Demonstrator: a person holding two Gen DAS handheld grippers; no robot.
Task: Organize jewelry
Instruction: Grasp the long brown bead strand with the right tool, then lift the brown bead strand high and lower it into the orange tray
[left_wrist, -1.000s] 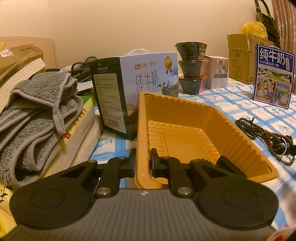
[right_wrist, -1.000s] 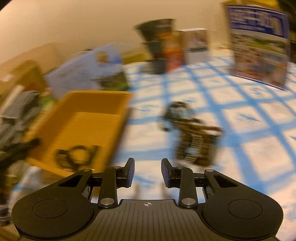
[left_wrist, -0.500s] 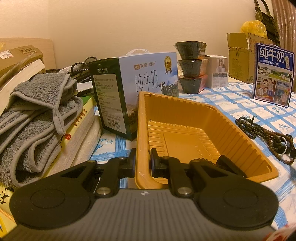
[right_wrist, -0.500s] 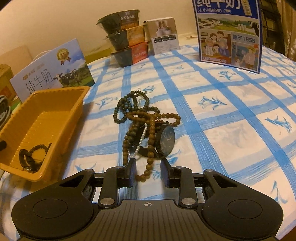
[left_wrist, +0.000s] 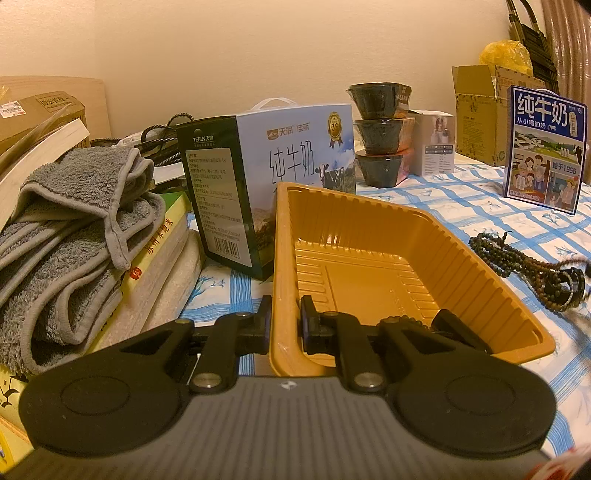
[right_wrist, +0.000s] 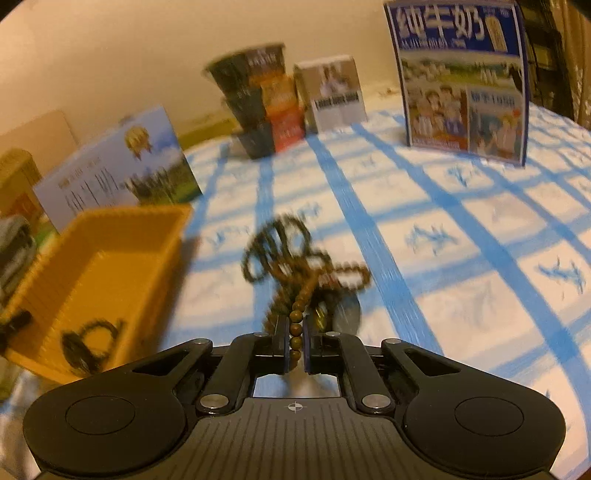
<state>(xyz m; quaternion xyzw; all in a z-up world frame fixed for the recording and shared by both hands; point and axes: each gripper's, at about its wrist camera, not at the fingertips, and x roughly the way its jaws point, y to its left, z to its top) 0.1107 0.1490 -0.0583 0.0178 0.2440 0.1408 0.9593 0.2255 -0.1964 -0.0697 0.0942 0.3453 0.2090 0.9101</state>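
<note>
My left gripper (left_wrist: 284, 325) is shut on the near left wall of the orange plastic tray (left_wrist: 369, 258), one finger outside and one inside. My right gripper (right_wrist: 295, 341) is shut on a brown bead strand (right_wrist: 297, 317) at the near end of a tangled jewelry pile (right_wrist: 295, 262) of dark and brown beads with a black watch (right_wrist: 345, 314). The pile lies on the blue-checked cloth right of the tray (right_wrist: 96, 266) and also shows in the left wrist view (left_wrist: 532, 266). A dark bead bracelet (right_wrist: 88, 339) lies in the tray's near end.
A milk carton (left_wrist: 266, 184) stands behind the tray, folded grey towels (left_wrist: 70, 236) on books to its left. Stacked black bowls (left_wrist: 380, 133), a small white box (left_wrist: 436, 147), a blue milk box (left_wrist: 545, 147) and a cardboard box (left_wrist: 476, 110) stand at the back.
My right gripper moved onto the bead pile and closed on a brown bead strand; the view is blurred by motion. My left gripper has held the tray still.
</note>
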